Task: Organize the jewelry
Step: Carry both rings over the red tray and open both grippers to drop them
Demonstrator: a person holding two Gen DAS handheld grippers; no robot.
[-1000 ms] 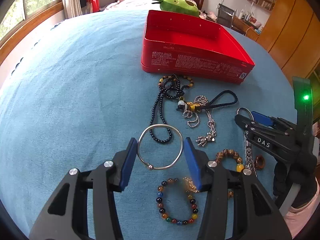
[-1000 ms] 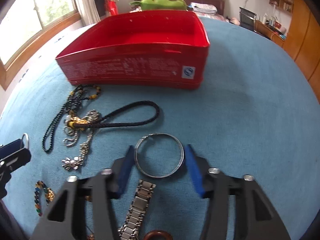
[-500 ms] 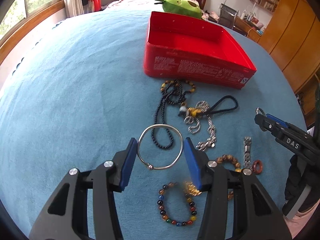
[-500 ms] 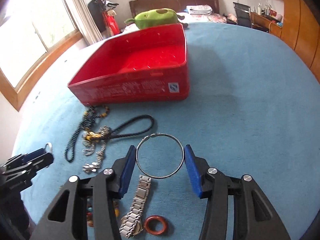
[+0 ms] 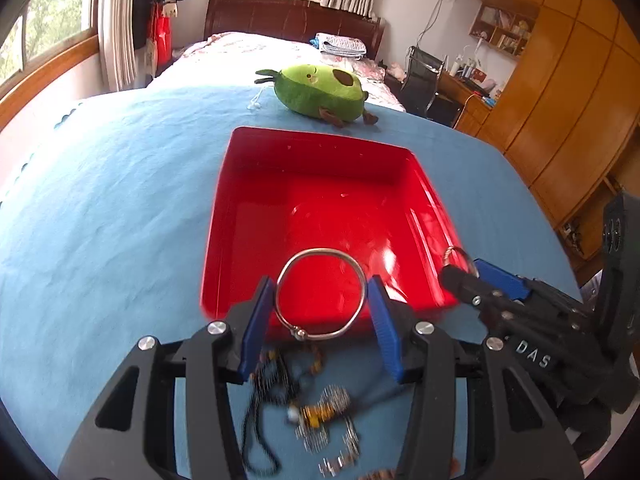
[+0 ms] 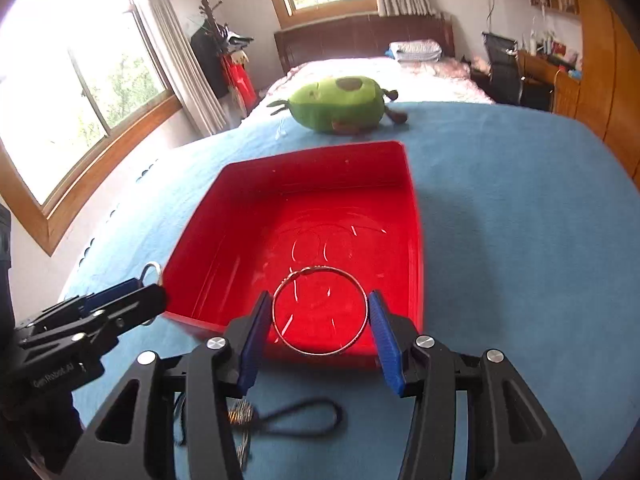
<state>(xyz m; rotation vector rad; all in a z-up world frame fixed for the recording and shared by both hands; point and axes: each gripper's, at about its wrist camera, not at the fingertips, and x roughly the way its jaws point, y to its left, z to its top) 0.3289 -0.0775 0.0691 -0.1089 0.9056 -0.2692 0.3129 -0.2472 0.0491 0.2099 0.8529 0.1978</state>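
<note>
My left gripper (image 5: 321, 312) is shut on a silver bangle with a small bead (image 5: 298, 334) and holds it above the near edge of the red tin box (image 5: 248, 152). My right gripper (image 6: 320, 320) is shut on a second silver bangle (image 6: 320, 269) over the near part of the same box (image 6: 412, 208). The box has nothing in it. Each gripper shows in the other's view, the right gripper (image 5: 460, 276) at the box's right corner, the left gripper (image 6: 152, 292) at its left corner. Loose bead strings and chains (image 5: 316, 416) lie on the blue cloth below.
A green avocado plush (image 5: 320, 92) lies on the blue cloth (image 5: 100, 208) beyond the box. A black cord loop (image 6: 304, 420) lies under the right gripper. A bed, a window and wooden cabinets stand behind.
Both grippers have risen and moved forward with their bangles, from over the jewelry pile to above the near edge of the red box.
</note>
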